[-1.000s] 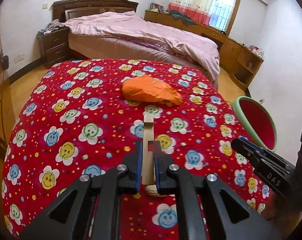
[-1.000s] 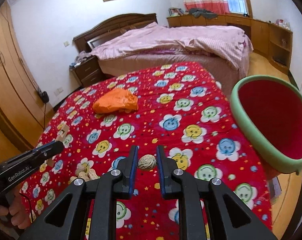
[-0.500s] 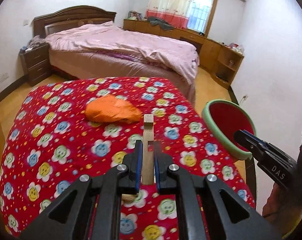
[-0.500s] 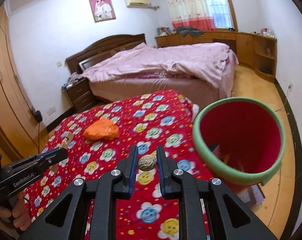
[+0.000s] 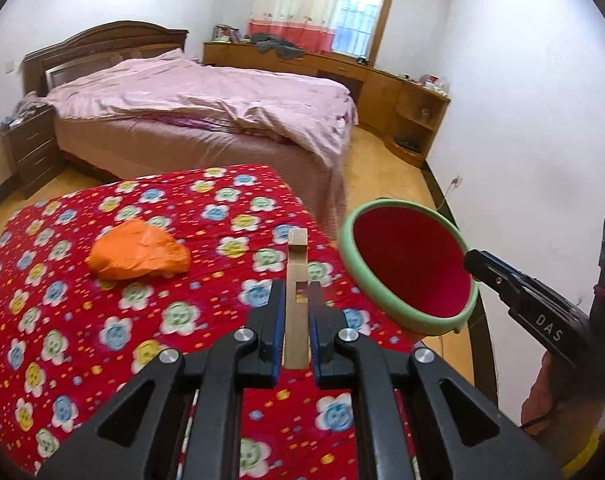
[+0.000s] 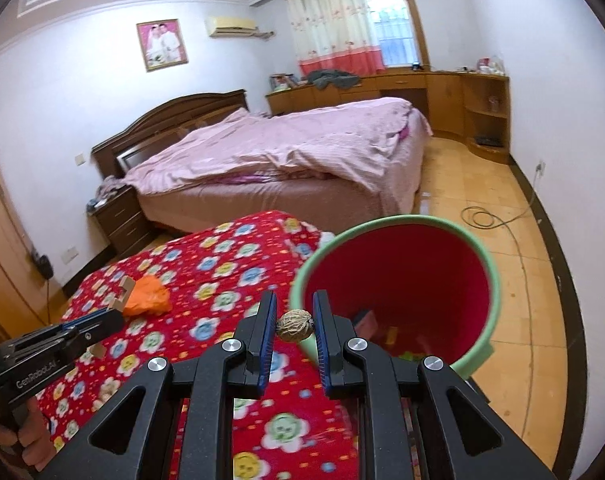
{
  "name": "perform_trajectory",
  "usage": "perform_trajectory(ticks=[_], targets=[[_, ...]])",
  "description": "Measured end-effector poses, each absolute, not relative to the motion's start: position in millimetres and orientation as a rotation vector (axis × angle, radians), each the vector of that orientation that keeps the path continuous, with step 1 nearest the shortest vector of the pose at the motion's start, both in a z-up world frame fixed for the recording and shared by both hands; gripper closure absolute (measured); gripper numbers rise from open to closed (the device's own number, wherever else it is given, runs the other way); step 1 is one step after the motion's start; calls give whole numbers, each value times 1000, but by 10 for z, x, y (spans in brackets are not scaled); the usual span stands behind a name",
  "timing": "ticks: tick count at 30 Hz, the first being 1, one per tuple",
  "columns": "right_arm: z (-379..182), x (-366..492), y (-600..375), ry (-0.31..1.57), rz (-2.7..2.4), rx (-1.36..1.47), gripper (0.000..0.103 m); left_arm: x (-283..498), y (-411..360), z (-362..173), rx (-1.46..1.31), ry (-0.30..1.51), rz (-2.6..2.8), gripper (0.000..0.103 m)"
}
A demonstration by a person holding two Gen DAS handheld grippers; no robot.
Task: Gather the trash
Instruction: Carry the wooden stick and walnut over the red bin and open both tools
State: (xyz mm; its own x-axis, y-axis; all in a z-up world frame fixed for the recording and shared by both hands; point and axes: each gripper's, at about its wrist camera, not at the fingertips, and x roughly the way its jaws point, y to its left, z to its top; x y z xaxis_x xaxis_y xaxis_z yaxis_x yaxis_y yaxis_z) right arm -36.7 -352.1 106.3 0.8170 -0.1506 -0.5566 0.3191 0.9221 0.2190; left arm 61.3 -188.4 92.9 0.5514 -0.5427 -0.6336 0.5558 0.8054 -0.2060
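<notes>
Surface under red flowered cloth, pink-covered bed behind it. Green bin with red inside stood off the surface's right edge, small scraps at its bottom. Orange bag lay on the cloth, apart from both claws. Left claw clamped tight on a wooden piece, sticking out past the tips. Right claw pinched a walnut, held over the bin's near rim.

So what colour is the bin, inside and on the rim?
The bin is red inside with a light green rim, clearest in the right wrist view.
</notes>
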Motion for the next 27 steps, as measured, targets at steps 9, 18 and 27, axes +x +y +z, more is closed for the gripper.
perform_trajectory(ticks=[9, 18, 27], targets=[[901, -383, -3958, 581, -339, 341, 85, 642, -2458, 822, 56, 760, -731, 93], [653, -363, -4354, 613, -381, 372, 85, 727, -3075, 588, 104, 787, -809, 93], [411, -299, -4607, 653, -395, 408, 83, 855, -3442, 323, 132, 837, -844, 93]])
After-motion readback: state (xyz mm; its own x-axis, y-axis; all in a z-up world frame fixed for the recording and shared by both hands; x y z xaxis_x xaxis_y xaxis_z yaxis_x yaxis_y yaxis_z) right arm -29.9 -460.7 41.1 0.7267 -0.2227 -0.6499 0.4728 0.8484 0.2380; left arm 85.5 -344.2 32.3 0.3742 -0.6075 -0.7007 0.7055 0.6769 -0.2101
